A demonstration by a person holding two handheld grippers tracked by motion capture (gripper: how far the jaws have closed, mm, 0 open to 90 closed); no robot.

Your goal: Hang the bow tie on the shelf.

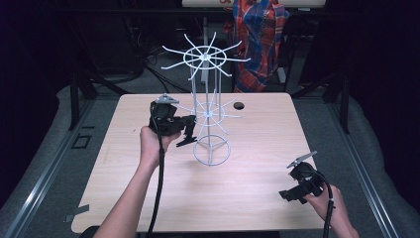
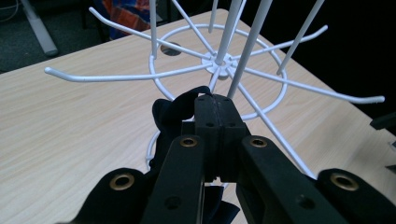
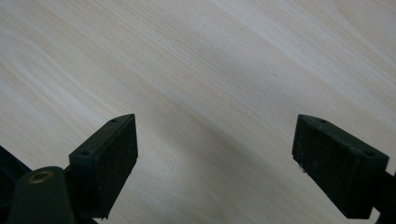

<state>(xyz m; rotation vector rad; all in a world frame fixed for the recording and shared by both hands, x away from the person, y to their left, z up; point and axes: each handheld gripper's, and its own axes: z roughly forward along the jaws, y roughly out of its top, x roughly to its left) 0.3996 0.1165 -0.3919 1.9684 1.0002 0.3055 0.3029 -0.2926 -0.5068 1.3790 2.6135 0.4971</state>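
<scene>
A white wire rack (image 1: 204,57) stands on the table, with two tiers of hooked spokes above a ring base. My left gripper (image 1: 190,130) hovers just left of its lower tier, shut on a black cloth piece (image 1: 186,142) that hangs below the jaws. In the left gripper view the pads (image 2: 215,100) are pressed together, the black cloth (image 2: 173,112) bunches at their left side, and the rack's spokes (image 2: 121,77) spread close in front. My right gripper (image 1: 286,195) rests low near the table's front right corner, open. Its two pads (image 3: 109,158) stand wide apart over bare wood.
The light wooden table (image 1: 257,148) has a round hole (image 1: 238,105) near its far edge. A plaid cloth (image 1: 260,34) hangs behind the table. Grey floor and metal rails run along both sides.
</scene>
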